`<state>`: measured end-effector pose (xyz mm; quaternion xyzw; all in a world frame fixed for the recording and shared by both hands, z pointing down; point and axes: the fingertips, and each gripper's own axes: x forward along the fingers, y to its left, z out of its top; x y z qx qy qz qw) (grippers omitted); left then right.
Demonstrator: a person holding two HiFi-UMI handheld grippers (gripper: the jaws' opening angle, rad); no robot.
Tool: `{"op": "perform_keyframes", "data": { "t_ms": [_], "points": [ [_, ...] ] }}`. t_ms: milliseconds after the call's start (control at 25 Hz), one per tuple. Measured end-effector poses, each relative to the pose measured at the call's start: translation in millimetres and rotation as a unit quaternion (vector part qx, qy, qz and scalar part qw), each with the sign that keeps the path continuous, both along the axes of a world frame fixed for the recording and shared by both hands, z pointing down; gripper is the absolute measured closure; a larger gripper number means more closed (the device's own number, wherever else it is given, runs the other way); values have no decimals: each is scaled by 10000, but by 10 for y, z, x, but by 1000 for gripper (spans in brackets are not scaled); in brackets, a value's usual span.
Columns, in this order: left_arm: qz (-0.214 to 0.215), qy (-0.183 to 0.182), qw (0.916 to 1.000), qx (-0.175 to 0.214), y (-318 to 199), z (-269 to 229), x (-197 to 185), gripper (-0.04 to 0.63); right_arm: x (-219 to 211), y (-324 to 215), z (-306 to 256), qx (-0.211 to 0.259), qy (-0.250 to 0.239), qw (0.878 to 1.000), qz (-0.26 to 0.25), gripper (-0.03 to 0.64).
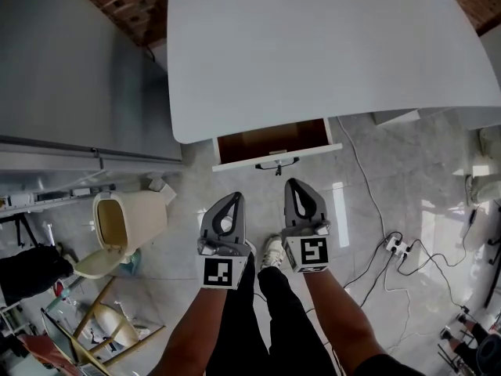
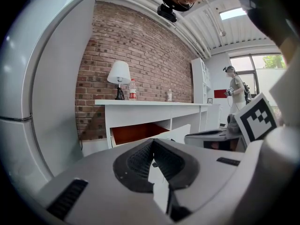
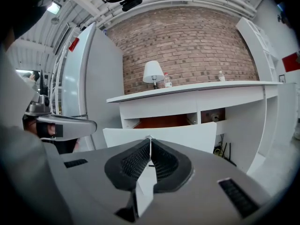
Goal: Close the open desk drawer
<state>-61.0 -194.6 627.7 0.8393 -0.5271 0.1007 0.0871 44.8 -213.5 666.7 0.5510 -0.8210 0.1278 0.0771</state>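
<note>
Closed on nothing, the left gripper (image 1: 232, 202) and right gripper (image 1: 298, 188) hold their fingers together, probably to push bluntly; the open drawer (image 1: 270, 143) juts from under the tabletop (image 1: 313, 53) just ahead of them, untouched.

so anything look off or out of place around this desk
The drawer stands pulled out from under the desk, its brown inside showing. A power strip lies out on the floor to the right of it. Nothing looks spilled or broken.

Likely a lab-like studio: brick wall (image 3: 187, 46), white desk (image 1: 313, 45), fridge (image 1: 70, 69), loose floor cables (image 1: 374, 266).
</note>
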Motion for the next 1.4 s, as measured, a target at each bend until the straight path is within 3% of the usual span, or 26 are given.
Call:
{"op": "perform_keyframes", "data": {
  "t_ms": [160,440,600,760,1120,1240,1400],
  "points": [
    [67,-46,9999,-112,30,93,41,588,99,-34,94,-257,-648,9974,191,588],
    [63,-65,9999,-147,64,215,68,589,133,-90,325,-909,-1850,9780,327,583],
    [28,-35,9999,-159,62,253,57,588,113,-123,531,-1635,-2997,9386,491,520],
    [84,-93,9998,-165,74,275,47,589,149,-201,636,-1960,-3946,8948,724,508],
    [115,-147,9996,-221,87,382,18,589,222,-368,863,-2266,-5122,8202,1164,489],
    [113,-151,9995,-258,94,410,30,589,242,-386,928,-2289,-5370,8034,1177,486],
    [78,-102,9995,-304,98,429,6,589,210,-421,952,-2288,-5555,7918,1104,486]
  ]
}}
